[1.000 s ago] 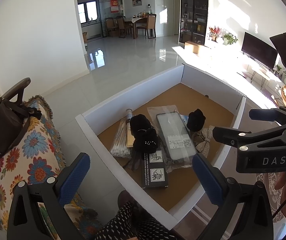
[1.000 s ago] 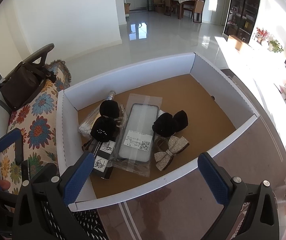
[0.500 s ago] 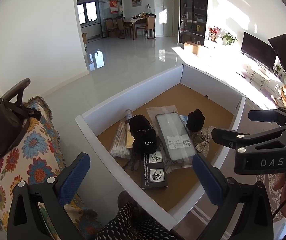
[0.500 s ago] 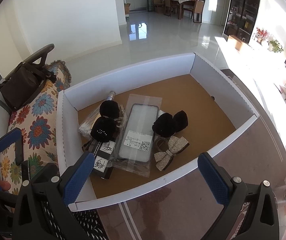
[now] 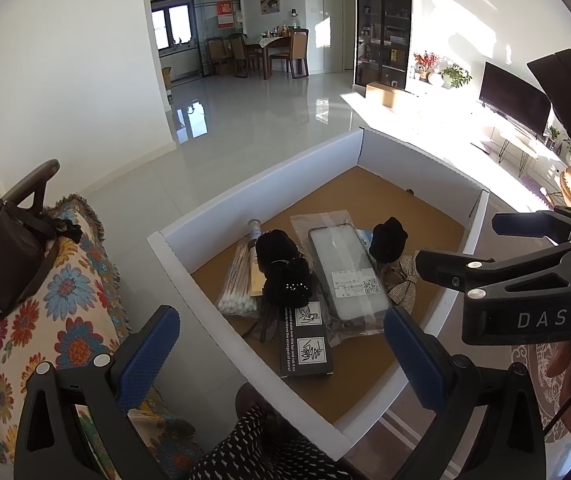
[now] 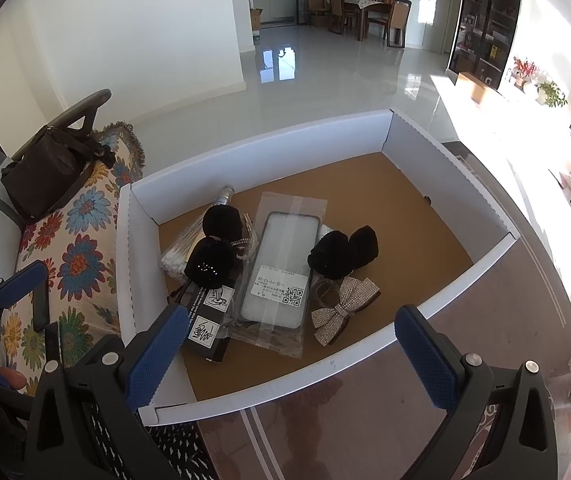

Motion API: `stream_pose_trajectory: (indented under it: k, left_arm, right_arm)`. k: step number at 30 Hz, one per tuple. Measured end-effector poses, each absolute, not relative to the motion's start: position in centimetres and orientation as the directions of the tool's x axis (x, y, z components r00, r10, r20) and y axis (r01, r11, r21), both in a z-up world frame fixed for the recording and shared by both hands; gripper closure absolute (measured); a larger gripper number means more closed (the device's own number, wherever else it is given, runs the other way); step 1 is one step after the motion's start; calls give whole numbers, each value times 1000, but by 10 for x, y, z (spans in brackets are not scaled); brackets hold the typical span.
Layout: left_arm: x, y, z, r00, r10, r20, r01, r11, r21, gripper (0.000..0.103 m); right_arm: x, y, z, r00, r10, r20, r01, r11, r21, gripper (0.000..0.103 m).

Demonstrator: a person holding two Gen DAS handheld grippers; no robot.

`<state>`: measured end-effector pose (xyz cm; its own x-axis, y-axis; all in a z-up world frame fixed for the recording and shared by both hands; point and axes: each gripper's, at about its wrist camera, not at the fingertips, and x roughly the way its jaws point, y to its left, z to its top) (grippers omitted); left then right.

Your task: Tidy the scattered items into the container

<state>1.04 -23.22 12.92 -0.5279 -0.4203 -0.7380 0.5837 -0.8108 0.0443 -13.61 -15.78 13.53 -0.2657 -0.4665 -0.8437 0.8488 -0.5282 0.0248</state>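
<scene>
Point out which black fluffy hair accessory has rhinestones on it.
The black pom-pom lying against the black box, left of the bagged phone case; the others are plain.

Beside the floral sofa throw [image 6: 73, 240] sits a dark handbag [image 6: 45, 172], and beyond it glossy floor [image 6: 325, 76] runs to a dining table [image 6: 369, 4], with a television [image 5: 513, 100] far right.

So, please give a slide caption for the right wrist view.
Open right gripper above white box holding phone case, bow, cotton swabs.
</scene>
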Motion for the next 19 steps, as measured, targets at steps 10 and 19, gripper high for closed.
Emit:
stream_pose_trajectory:
  k: [10, 19]
  left_arm:
    - [9, -233, 130, -536, -416, -735, 577, -816, 40, 0]
    - [7, -232, 131, -599, -363, -714, 543, -839, -29, 0]
  right_arm:
    - [-139, -155, 132, -266, -464, -845, 844, -536, 28, 0]
    - [-144, -157, 126, -254, -465, -848, 842, -538, 43, 0]
